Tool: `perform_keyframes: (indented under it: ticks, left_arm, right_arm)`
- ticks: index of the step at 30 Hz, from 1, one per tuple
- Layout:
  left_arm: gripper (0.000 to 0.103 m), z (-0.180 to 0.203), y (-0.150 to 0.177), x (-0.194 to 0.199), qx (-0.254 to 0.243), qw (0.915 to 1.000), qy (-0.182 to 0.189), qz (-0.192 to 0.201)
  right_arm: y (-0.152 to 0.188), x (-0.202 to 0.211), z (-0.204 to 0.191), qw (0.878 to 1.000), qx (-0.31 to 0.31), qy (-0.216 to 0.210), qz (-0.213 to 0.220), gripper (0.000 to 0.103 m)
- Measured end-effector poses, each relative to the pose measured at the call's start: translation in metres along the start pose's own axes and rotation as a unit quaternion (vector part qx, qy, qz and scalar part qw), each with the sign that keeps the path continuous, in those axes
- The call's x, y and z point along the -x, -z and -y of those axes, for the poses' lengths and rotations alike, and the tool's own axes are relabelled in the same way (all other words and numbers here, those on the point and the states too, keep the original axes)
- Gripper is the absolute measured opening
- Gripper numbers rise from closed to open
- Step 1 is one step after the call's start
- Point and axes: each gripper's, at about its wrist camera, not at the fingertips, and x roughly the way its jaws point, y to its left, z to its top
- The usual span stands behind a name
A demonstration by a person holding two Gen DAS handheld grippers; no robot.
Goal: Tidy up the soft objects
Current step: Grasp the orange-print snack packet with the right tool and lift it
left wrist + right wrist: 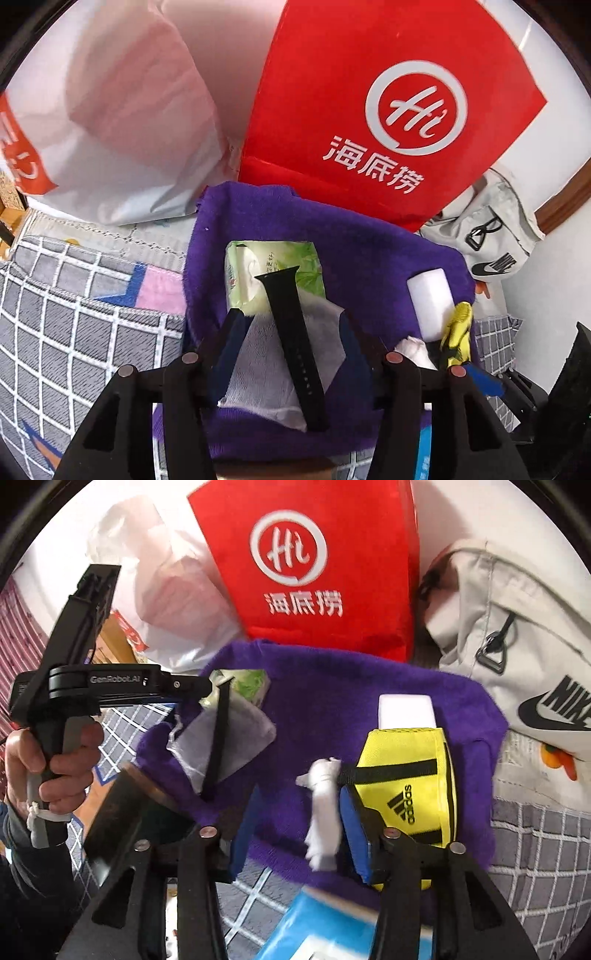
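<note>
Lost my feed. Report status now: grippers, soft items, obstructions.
Left gripper open, straddling black watch strap on white wipe. Right gripper open around crumpled white tissue, yellow pouch beside. All on purple towel. Nothing blocking.

Bed: grey checked cover (66, 314). On it: purple towel (332, 236), red bag (369, 110), white plastic bag (122, 122), grey backpack (517, 627).

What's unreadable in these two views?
- Left wrist: yellow armband shows edge-on, partly behind the hand-held gripper.
- Right wrist: blue packet blurred, cut by the bottom edge.
- Both: wet-wipe pack print too small; watch strap crosses it.
- Red bag contents hidden.
</note>
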Motion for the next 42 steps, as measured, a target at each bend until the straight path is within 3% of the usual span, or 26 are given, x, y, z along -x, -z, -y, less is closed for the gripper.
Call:
perform_keyframes:
  ticks: [5, 8, 12, 17, 21, 26, 32, 36, 38, 39, 40, 42]
  left_arm:
    - [0.051, -0.006, 0.016, 0.027, -0.001, 1.0000, 0.003, 0.009]
    - [0.054, -0.014, 0.032, 0.041, -0.001, 0.9998, 0.009, 0.015]
    - [0.056, -0.031, 0.056, 0.059, 0.005, 0.9995, 0.019, 0.024]
    - [0.057, -0.058, 0.086, 0.082, 0.015, 0.9988, 0.006, 0.045]
    - [0.058, -0.078, 0.108, 0.097, 0.025, 0.9970, -0.004, 0.074]
    - [0.058, -0.096, 0.126, 0.098, 0.038, 0.9965, 0.010, 0.073]
    - [0.058, -0.106, 0.136, 0.094, 0.041, 0.9959, 0.029, 0.075]
    - [0.058, -0.108, 0.142, 0.097, 0.040, 0.9954, 0.042, 0.076]
    - [0.058, -0.108, 0.144, 0.100, 0.037, 0.9950, 0.047, 0.080]
    - [0.058, -0.107, 0.145, 0.101, 0.036, 0.9948, 0.049, 0.081]
    - [0.058, -0.107, 0.146, 0.103, 0.036, 0.9946, 0.051, 0.083]
    - [0.058, -0.107, 0.148, 0.107, 0.036, 0.9941, 0.056, 0.085]
  right_arm:
    - [0.019, 0.024, -0.029, 1.000, 0.015, -0.013, 0.005, 0.052]
    - [0.038, 0.033, -0.053, 0.998, 0.032, -0.047, -0.004, 0.067]
    - [0.063, 0.029, -0.090, 0.995, 0.083, -0.037, -0.030, 0.076]
    - [0.083, 0.008, -0.117, 0.989, 0.127, -0.002, -0.078, 0.076]
    - [0.086, -0.005, -0.122, 0.988, 0.117, 0.009, -0.100, 0.076]
    - [0.090, -0.032, -0.122, 0.982, 0.114, 0.036, -0.149, 0.076]
    - [0.095, -0.049, -0.129, 0.973, 0.139, 0.087, -0.165, 0.076]
    - [0.095, -0.051, -0.125, 0.973, 0.135, 0.077, -0.168, 0.075]
    - [0.094, -0.051, -0.125, 0.973, 0.139, 0.075, -0.170, 0.073]
    - [0.094, -0.051, -0.125, 0.973, 0.138, 0.064, -0.172, 0.058]
    - [0.093, -0.050, -0.123, 0.975, 0.125, 0.040, -0.179, 0.053]
    - [0.091, -0.052, -0.120, 0.975, 0.124, 0.038, -0.180, 0.051]
